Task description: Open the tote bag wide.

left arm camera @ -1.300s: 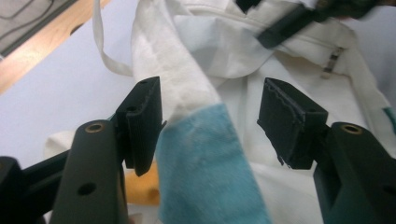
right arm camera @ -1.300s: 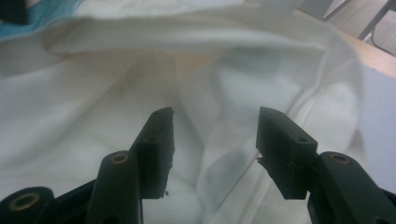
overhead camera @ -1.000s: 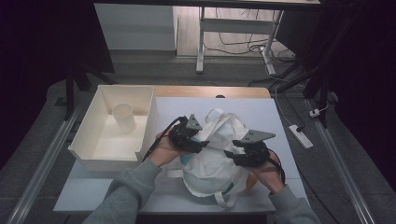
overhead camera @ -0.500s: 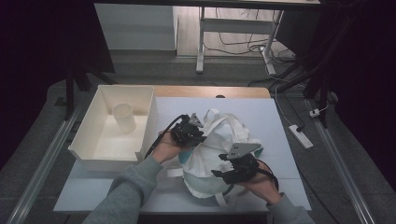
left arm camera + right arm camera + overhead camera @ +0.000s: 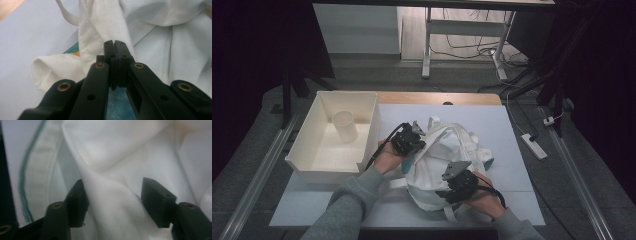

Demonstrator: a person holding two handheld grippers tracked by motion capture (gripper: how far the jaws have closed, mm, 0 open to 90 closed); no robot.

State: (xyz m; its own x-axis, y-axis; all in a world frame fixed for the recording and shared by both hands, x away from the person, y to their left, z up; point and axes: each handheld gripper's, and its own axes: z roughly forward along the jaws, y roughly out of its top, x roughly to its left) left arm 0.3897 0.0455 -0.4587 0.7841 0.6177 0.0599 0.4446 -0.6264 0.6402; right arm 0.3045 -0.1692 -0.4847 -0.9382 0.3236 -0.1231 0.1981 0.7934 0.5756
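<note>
Left gripper (image 5: 115, 43) pressed together, pinching a fold of the white bag (image 5: 439, 165). Right gripper (image 5: 113, 192) half spread, jaws closing slightly, a cloth ridge between them, pads not pressing.

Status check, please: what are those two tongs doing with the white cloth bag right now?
Left tongs just closed, shut at the white cloth bag's left edge. Right tongs apart, a fold between them. Nothing in the way; white bin off left.

Lab workspace, dark surround, desk legs (image 5: 427, 47), loose cables (image 5: 472, 47), power strip (image 5: 533, 146)
</note>
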